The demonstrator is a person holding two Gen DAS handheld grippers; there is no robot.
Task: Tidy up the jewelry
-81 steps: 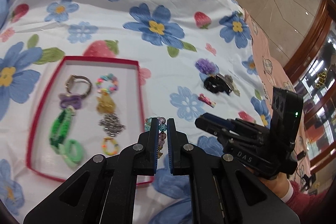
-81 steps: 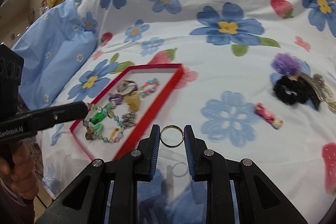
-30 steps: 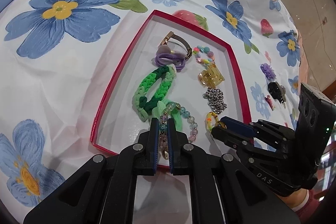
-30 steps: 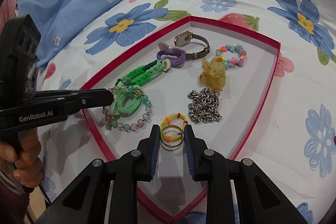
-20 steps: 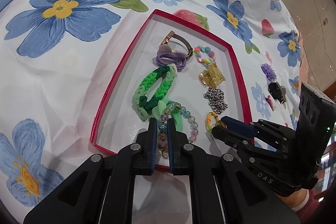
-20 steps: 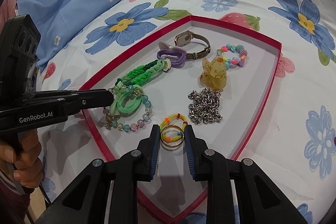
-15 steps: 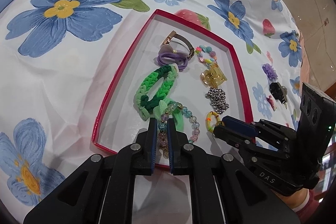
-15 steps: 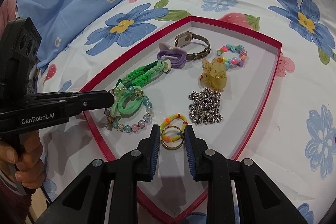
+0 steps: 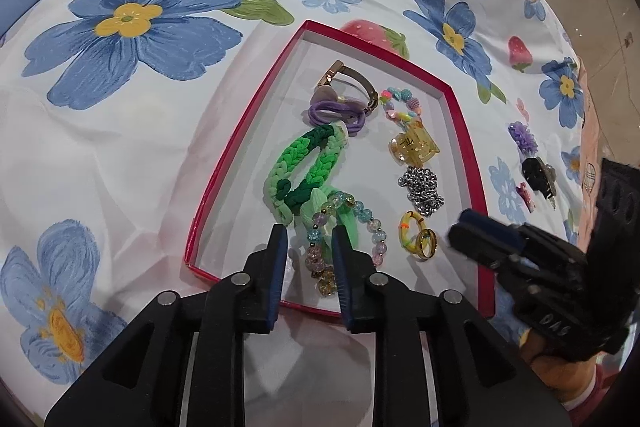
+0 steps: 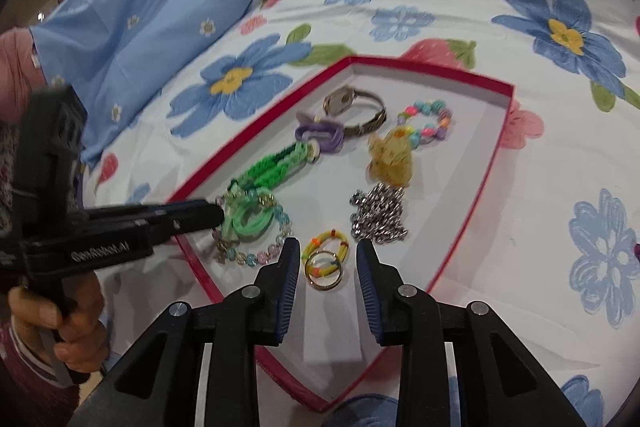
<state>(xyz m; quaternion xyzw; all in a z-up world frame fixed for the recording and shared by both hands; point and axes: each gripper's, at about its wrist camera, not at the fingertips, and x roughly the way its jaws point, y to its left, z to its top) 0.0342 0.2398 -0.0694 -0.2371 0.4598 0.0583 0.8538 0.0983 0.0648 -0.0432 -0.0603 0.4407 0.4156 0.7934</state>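
Beaded bracelet [image 9: 340,235] and gold ring [image 10: 325,273] lie released in the red tray [image 9: 248,131], lower frame; left gripper [image 9: 309,241] and right gripper [image 10: 328,259] jaws are opening, gripping nothing, to leave them sorted.

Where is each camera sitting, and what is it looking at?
Left wrist: rides the left gripper, looking down at the beaded bracelet in the red tray; jaws opening; the other hand shows.
Right wrist: rides the right gripper, above the gold ring; jaws opening.
Both share the tray and flowered sheet.
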